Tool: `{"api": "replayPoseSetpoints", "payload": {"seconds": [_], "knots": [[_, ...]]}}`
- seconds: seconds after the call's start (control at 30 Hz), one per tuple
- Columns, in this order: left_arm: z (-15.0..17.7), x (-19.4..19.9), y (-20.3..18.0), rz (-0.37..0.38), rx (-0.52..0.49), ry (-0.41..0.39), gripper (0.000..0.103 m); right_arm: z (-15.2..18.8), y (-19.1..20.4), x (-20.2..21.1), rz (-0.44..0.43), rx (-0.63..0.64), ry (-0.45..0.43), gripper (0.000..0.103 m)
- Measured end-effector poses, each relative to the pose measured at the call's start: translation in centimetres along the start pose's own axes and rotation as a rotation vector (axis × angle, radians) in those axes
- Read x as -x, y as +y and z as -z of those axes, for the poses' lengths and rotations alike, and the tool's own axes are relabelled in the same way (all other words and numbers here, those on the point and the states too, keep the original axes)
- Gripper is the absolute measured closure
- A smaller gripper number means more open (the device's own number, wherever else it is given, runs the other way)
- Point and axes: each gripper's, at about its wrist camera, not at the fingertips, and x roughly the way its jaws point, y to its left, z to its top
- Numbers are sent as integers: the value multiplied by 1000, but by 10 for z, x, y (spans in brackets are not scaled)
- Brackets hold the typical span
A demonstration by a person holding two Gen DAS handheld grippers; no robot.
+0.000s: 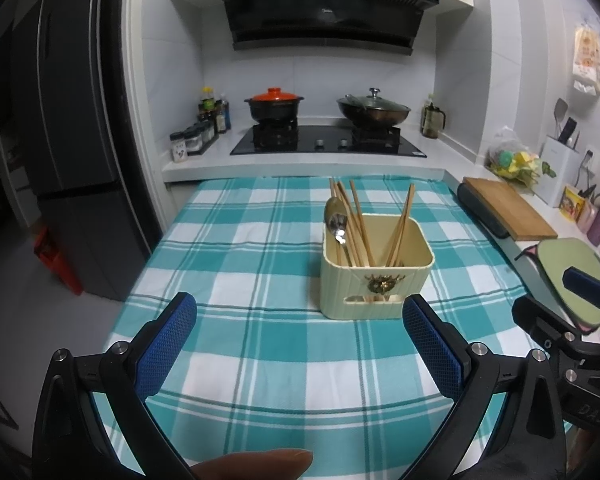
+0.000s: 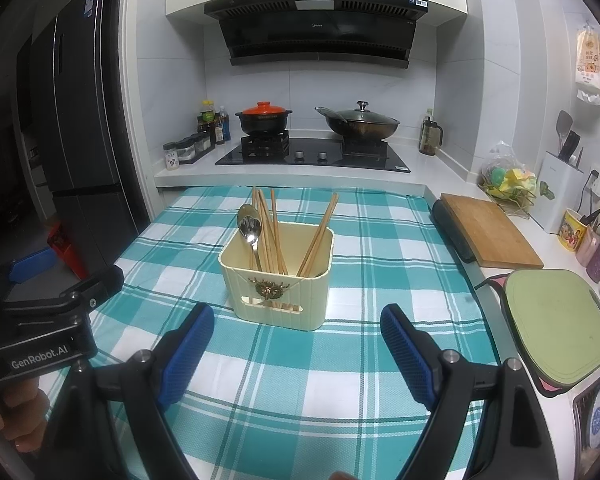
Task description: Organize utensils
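A cream utensil holder [image 1: 376, 276] [image 2: 278, 284] stands on the teal checked tablecloth [image 1: 260, 264] [image 2: 380, 248]. Several wooden chopsticks [image 1: 358, 222] [image 2: 270, 224] and a metal spoon [image 1: 336, 218] [image 2: 249, 226] stick up out of it. My left gripper [image 1: 300, 320] hovers open just short of the holder, nothing between its blue pads [image 1: 166, 346]. My right gripper [image 2: 298, 330] is open too, in front of the holder, with an empty gap. Each gripper shows at the edge of the other's view.
Behind the table is a stove [image 1: 328, 140] with an orange-lidded pot [image 1: 274, 104] and a wok [image 1: 374, 110]. A wooden board [image 2: 490, 230] and a green cutting board [image 2: 556, 320] lie on the right counter. A dark fridge [image 1: 68, 120] stands left.
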Motion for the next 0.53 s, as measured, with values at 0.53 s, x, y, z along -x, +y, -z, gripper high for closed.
{"api": "replayPoseSetpoints", "payload": {"seconds": [0.53], "knots": [[2,5,0,-6,-4,-23,1,2,-1,1,5,1,6,16]]}}
